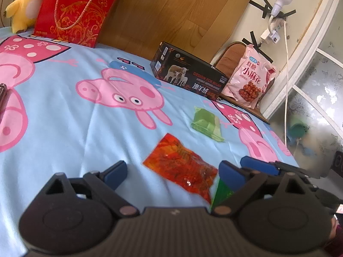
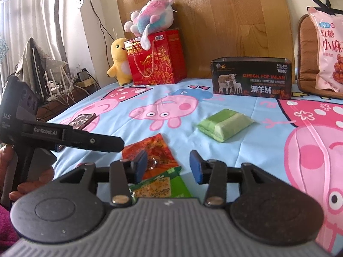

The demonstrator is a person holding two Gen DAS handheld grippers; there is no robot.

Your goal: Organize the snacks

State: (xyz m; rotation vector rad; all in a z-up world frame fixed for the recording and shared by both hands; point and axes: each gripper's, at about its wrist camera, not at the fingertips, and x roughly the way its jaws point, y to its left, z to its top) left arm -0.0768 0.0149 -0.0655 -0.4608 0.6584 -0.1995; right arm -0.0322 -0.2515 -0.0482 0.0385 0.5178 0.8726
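Left gripper was spread wide, empty, hovering low over the bedsheet. Right gripper also spread apart, nothing pinched.

Red snack packet lay flat on the sheet right ahead of the left fingers, roughly between them. Green snack packet sat under the right gripper, touching or overlapping the red one's near edge; can't tell which is on top. Light green wrapped snack was further out, apart from both. Black tin box stood open-topped near the headboard, likely the drop target. Pink bag stood on the chair beyond; red gift bag far left.

Handling guess: the red packet looked like thin glossy film, light, limp, slippery. Flat on soft bedding, so the fingers would sink into the sheet. Best bet was pinching a sealed edge or corner rather than the middle; contents may crush. Risk: snagging sheet fabric along with it.
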